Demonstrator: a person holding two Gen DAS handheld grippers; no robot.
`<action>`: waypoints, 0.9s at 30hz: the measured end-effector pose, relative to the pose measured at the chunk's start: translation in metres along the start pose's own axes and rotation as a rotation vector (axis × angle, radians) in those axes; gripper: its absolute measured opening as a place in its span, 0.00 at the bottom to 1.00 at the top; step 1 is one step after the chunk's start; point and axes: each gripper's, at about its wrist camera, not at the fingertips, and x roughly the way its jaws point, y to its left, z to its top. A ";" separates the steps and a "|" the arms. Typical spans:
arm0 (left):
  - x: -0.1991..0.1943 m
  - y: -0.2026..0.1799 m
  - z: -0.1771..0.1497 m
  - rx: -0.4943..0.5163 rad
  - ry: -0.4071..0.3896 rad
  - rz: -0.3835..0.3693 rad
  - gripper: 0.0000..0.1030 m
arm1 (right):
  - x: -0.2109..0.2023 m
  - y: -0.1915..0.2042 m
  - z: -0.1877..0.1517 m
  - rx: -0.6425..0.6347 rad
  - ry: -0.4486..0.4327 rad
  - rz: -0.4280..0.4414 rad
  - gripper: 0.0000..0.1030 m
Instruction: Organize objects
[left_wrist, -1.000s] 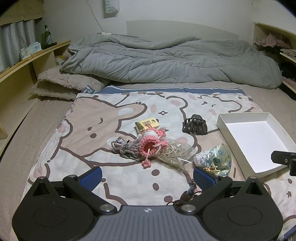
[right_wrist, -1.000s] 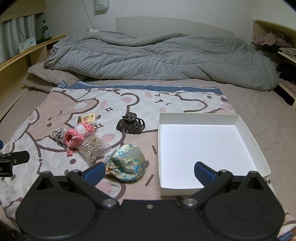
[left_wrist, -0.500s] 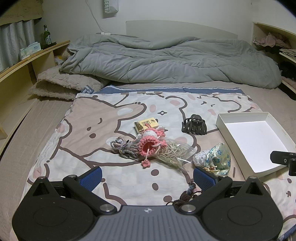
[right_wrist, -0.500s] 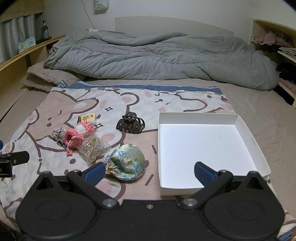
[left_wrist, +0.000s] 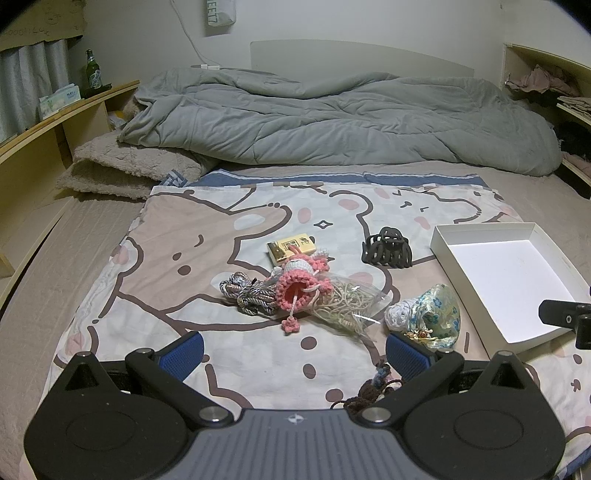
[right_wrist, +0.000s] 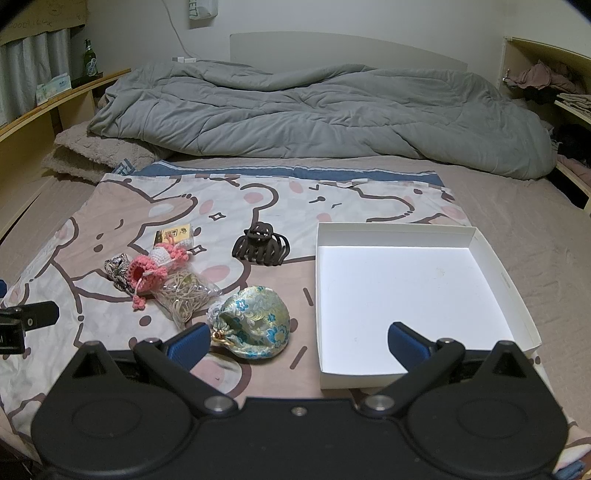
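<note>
- Pouch (right_wrist: 255, 325) of floral brocade: on the bedspread, just beside the white box (right_wrist: 491, 258), left of its wall, long axis roughly crosswise to the fingers.
- Nearer to the right gripper (right_wrist: 295, 341), jaws wide and empty, left fingertip (right_wrist: 188, 343) nearly at the pouch, box ahead-right.
- Left gripper (left_wrist: 293, 350) likewise wide, empty, low over the spread, facing the pink crochet piece (left_wrist: 295, 288); pouch beside its right fingertip.

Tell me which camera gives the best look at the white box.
The right wrist view. There the white box lies straight ahead, all four walls and its bare floor visible, with the open right gripper partly over its near edge. The left wrist view shows it at the far right, skewed, one corner hidden behind the other gripper.
</note>
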 end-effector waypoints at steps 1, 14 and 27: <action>0.000 0.000 0.000 0.000 0.000 0.000 1.00 | 0.001 -0.001 -0.001 0.000 0.000 0.000 1.00; 0.000 0.000 0.000 0.000 0.001 0.000 1.00 | 0.000 0.000 0.000 0.000 0.002 0.000 1.00; -0.001 0.000 0.000 -0.002 -0.006 -0.004 1.00 | 0.000 0.000 0.001 0.001 0.001 -0.001 1.00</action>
